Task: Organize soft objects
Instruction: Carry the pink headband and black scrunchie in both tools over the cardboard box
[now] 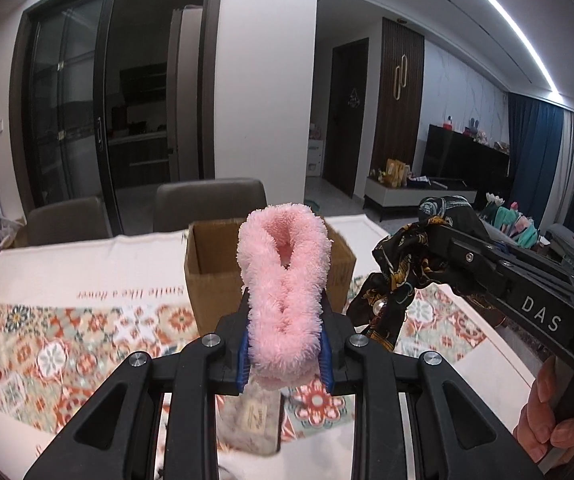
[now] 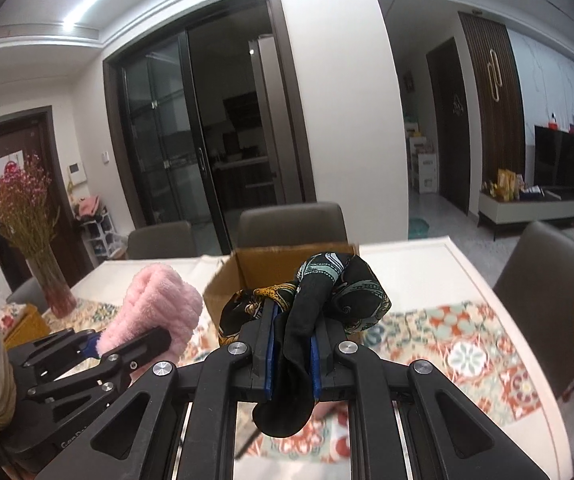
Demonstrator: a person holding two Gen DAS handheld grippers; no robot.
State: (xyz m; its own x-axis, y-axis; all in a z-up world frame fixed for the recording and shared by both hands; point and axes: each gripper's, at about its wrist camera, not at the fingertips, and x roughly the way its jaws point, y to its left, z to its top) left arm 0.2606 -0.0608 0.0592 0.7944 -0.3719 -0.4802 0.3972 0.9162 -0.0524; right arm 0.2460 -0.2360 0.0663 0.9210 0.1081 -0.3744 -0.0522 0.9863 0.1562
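Observation:
My left gripper (image 1: 285, 320) is shut on a fluffy pink soft item (image 1: 287, 276), held above the table in front of an open cardboard box (image 1: 211, 276). My right gripper (image 2: 292, 320) is shut on a black patterned scarf (image 2: 339, 288), also held above the table near the box (image 2: 263, 264). In the left wrist view the right gripper (image 1: 419, 248) with the scarf (image 1: 399, 280) is to the right of the box. In the right wrist view the left gripper (image 2: 127, 340) with the pink item (image 2: 155, 308) is at the left.
The table has a patterned cloth (image 1: 47, 344). A vase of dried flowers (image 2: 35, 240) stands at the table's left end. Brown chairs (image 2: 291, 220) stand behind the table and one (image 2: 555, 288) at its right side. A small packet (image 1: 255, 412) lies under my left gripper.

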